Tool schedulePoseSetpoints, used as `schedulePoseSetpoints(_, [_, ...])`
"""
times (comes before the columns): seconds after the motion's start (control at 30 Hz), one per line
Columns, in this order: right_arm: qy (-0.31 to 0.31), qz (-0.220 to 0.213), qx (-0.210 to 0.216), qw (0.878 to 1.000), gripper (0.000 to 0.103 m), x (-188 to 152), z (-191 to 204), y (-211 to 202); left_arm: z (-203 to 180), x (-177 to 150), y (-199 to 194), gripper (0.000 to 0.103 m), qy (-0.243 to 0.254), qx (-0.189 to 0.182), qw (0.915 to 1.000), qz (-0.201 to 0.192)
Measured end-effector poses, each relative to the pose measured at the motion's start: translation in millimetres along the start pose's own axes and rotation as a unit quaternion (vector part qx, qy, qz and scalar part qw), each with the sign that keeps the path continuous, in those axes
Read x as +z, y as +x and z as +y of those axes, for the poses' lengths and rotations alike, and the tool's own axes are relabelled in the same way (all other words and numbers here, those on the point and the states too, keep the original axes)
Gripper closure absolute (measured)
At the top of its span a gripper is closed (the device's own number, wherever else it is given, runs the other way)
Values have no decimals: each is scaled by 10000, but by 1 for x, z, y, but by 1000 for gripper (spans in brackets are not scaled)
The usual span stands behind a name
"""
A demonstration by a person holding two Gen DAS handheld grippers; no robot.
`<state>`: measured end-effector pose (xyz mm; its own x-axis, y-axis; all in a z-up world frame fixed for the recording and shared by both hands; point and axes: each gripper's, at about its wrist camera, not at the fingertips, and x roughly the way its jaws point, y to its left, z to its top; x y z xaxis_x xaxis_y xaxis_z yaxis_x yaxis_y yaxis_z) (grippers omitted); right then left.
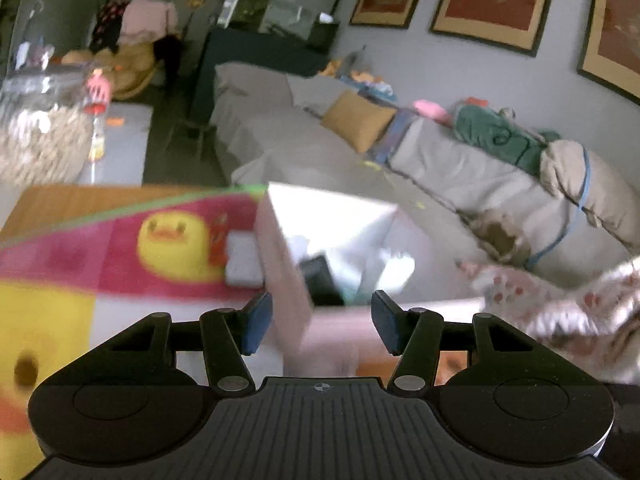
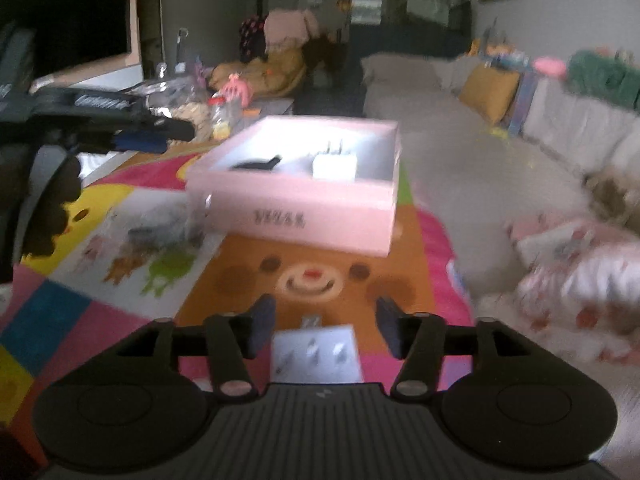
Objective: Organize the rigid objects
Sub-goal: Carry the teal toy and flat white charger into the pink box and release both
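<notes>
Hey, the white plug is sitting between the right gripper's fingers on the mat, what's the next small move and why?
Probably close the right gripper on the white plug. Its jaws stand open on either side of the plug, not touching it, and the plug lies on the mat. The pink box ahead already holds a similar white plug, so it looks like the destination.

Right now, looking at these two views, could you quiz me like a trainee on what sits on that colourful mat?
1. True or false: the pink box is empty.
2. What lies between the open jaws of the right gripper? A) a white plug B) a spoon C) a cup
3. Fill in: the face printed on the mat in front of the pink box is a ____.
Key: 1 false; 2 A; 3 bear.
</notes>
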<state>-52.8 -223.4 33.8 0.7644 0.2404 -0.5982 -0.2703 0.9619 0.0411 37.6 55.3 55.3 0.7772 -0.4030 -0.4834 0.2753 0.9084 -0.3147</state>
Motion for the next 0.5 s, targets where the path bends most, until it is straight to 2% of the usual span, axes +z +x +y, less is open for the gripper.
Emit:
schedulePoseSetpoints(0.1, [15,219,237,9995,41,-9,0,0,-3,-22,-17,44,144,-63,9998,153])
schedulePoseSetpoints(0.27, [-202,508,71,9985,43,-19,9,7,-4,-52,-34,44,373,-116,9990,234])
schedulePoseSetpoints(0.33, [-284,543,-89,9981,56,-18,13,9,2,-58,-36,44,279,-101,9992,250])
schedulePoseSetpoints(0.4, [-282,547,-111,9980,56,-11,12,8,11,-65,-37,44,105,-104,9995,271])
schedulePoseSetpoints(0.5, [-156,321,-81,9993,56,7,10,6,21,-74,-37,44,-133,-90,9994,310])
